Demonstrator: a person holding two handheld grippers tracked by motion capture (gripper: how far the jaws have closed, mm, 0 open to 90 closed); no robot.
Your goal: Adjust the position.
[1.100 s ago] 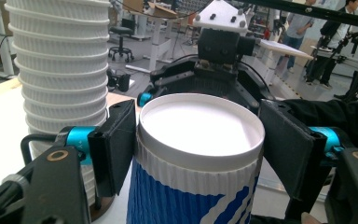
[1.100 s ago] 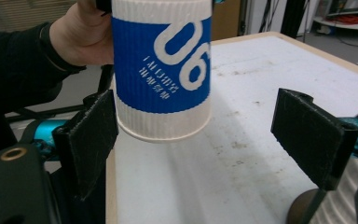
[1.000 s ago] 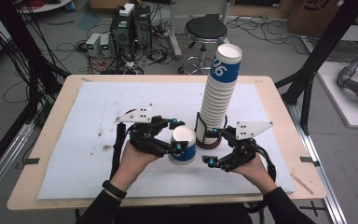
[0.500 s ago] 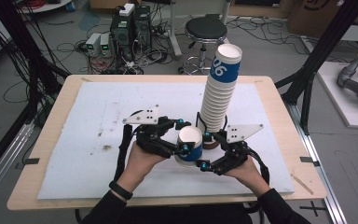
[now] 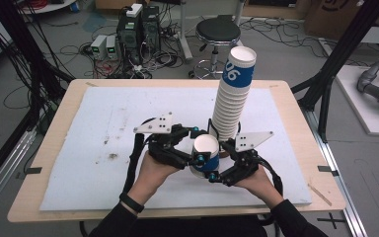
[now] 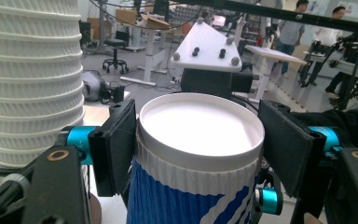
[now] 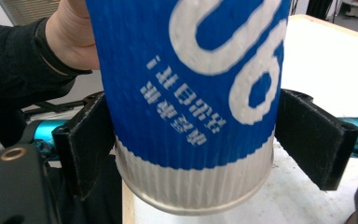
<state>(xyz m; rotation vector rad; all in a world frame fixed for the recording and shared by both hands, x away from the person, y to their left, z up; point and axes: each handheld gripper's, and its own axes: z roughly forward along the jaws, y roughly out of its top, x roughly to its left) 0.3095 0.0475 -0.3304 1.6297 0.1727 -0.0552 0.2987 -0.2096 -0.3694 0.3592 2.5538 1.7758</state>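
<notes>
Gripping a blue-and-white paper cup [image 5: 206,157] just below its rim, the left gripper [image 5: 196,148] carries it above the white mat [image 5: 103,128], just in front of the base of the tall cup stack [image 5: 233,94]. Its jaws are clamped tight on the ribbed wall, one pad at either side of the cup's mouth, as the left gripper view shows [image 6: 200,154]. At the side of the cup away from the stack, the right gripper [image 5: 216,173] brackets the cup's lower end: in the right gripper view its jaws have just been closing, with the cup [image 7: 191,93] between them, yet a gap shows beside at least one pad, so the cup is not yet pinched there. The person's left hand [image 5: 150,170] and right hand [image 5: 256,180] sit nearer the table's front edge than the stack.

Risk lies close by. The stack leans a little and stands almost against the held cup; a sideways nudge from either gripper during a handover could topple it. Should the left jaws let go before the right ones bite, the cup would probably drop onto the mat, and too hard a squeeze might crush its thin wall.
</notes>
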